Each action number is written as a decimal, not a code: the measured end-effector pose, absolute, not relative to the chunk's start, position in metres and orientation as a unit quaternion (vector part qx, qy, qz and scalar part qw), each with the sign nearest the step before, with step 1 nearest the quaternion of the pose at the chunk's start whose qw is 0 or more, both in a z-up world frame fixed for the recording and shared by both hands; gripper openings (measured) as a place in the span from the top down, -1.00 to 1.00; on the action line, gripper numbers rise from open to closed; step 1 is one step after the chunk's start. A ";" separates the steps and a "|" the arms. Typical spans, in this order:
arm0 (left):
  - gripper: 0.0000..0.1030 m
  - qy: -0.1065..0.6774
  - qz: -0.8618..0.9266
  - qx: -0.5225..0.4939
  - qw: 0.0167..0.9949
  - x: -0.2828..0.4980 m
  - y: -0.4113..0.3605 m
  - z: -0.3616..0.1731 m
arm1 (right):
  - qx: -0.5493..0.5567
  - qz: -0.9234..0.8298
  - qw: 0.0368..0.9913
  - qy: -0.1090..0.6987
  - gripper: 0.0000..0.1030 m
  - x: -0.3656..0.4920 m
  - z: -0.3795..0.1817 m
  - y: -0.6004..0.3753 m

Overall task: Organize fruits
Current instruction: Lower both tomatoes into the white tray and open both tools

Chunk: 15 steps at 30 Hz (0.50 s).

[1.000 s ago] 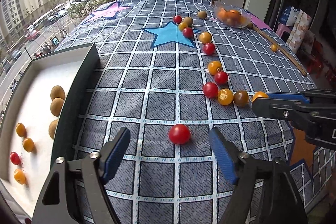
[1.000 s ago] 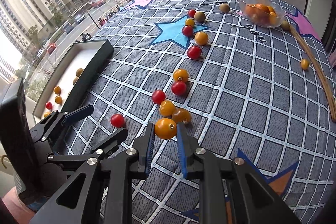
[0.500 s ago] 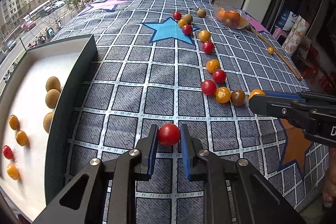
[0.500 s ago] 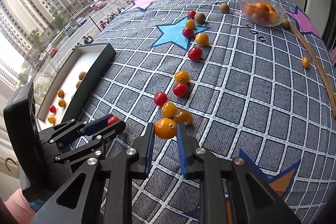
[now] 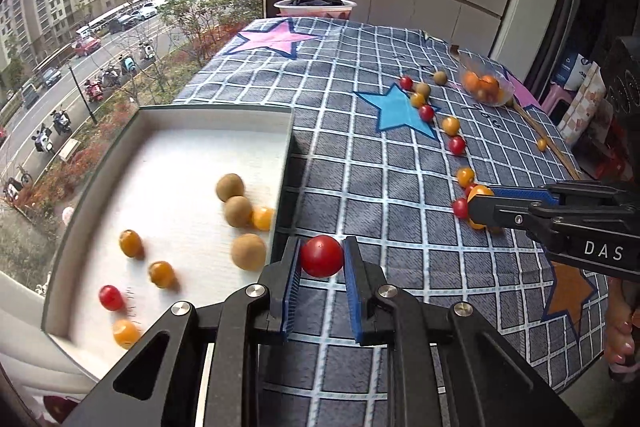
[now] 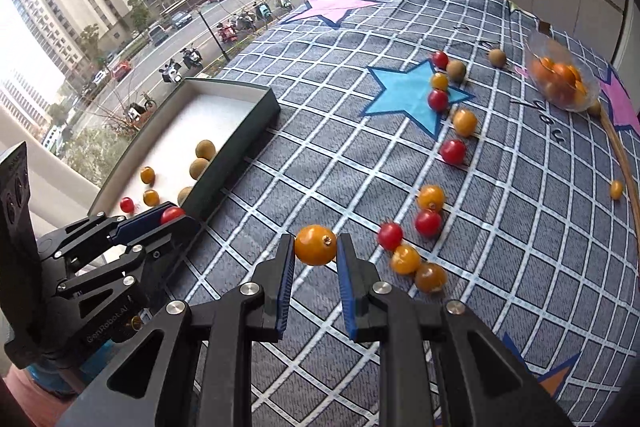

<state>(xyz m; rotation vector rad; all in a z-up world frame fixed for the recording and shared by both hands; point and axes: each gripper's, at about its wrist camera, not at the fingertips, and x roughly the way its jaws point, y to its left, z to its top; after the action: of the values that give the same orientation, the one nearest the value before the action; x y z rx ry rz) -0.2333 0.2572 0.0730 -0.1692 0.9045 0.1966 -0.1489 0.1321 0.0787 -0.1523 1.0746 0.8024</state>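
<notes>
My left gripper (image 5: 321, 255) is shut on a red cherry tomato (image 5: 322, 255) and holds it just right of the white tray's (image 5: 285, 163) dark wall; it also shows in the right wrist view (image 6: 168, 217). The tray holds three brown fruits (image 5: 230, 187), several orange tomatoes (image 5: 130, 243) and a red one (image 5: 111, 297). My right gripper (image 6: 316, 247) is shut on an orange tomato (image 6: 316, 245), lifted above the cloth; it also shows in the left wrist view (image 5: 478, 201). Loose red and orange tomatoes (image 6: 428, 222) lie in a line on the checked cloth.
A clear bowl of orange fruit (image 6: 562, 77) stands at the far right beside a long wooden stick (image 6: 624, 163). A pink basin (image 5: 314, 7) sits at the table's far edge. The window runs along the left. A lone orange tomato (image 6: 616, 189) lies near the stick.
My left gripper has carried the red tomato left and up to the tray's edge. My right gripper has lifted the orange tomato off the cloth and moved it left, away from the cluster.
</notes>
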 end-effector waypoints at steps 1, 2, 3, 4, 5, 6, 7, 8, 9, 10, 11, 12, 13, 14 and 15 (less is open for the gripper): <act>0.57 0.434 0.103 -0.081 0.891 -0.235 0.266 0.077 | -0.072 0.377 0.779 0.496 0.56 -0.148 0.083 0.140; 0.57 0.433 0.113 -0.080 0.891 -0.237 0.275 0.081 | -0.073 0.383 0.777 0.495 0.56 -0.147 0.086 0.147; 0.57 0.432 0.123 -0.077 0.890 -0.237 0.284 0.084 | -0.074 0.388 0.774 0.494 0.56 -0.145 0.090 0.155; 0.57 0.431 0.134 -0.076 0.889 -0.237 0.294 0.087 | -0.075 0.394 0.772 0.494 0.56 -0.143 0.094 0.165; 0.57 0.432 0.144 -0.076 0.887 -0.236 0.304 0.089 | -0.076 0.399 0.769 0.493 0.56 -0.141 0.098 0.173; 0.57 0.432 0.152 -0.078 0.885 -0.236 0.314 0.091 | -0.077 0.404 0.767 0.493 0.56 -0.139 0.102 0.182; 0.57 0.432 0.160 -0.080 0.884 -0.234 0.324 0.093 | -0.080 0.409 0.765 0.492 0.56 -0.137 0.105 0.192; 0.57 0.432 0.167 -0.081 0.883 -0.232 0.334 0.094 | -0.082 0.413 0.763 0.491 0.56 -0.134 0.108 0.202; 0.57 0.433 0.174 -0.083 0.880 -0.230 0.344 0.095 | -0.084 0.418 0.759 0.492 0.56 -0.132 0.110 0.213; 0.57 0.434 0.181 -0.085 0.878 -0.226 0.353 0.095 | -0.086 0.421 0.755 0.494 0.56 -0.129 0.111 0.224; 0.57 0.437 0.187 -0.086 0.875 -0.222 0.362 0.094 | -0.087 0.425 0.751 0.498 0.56 -0.126 0.111 0.234; 0.57 0.441 0.192 -0.087 0.872 -0.218 0.369 0.092 | -0.089 0.428 0.747 0.502 0.56 -0.123 0.110 0.244; 0.57 0.445 0.198 -0.088 0.869 -0.213 0.376 0.088 | -0.091 0.429 0.742 0.506 0.56 -0.119 0.107 0.255; 0.57 0.451 0.201 -0.090 0.865 -0.207 0.383 0.084 | -0.094 0.430 0.739 0.510 0.56 -0.115 0.104 0.265; 0.57 0.457 0.205 -0.094 0.860 -0.202 0.389 0.079 | -0.098 0.430 0.736 0.514 0.56 -0.113 0.099 0.274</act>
<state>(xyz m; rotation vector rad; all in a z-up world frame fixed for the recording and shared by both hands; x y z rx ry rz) -0.2016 0.3894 0.0793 -0.1965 0.9598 0.4293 -0.1125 0.2739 0.0995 -0.2161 1.1284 0.9440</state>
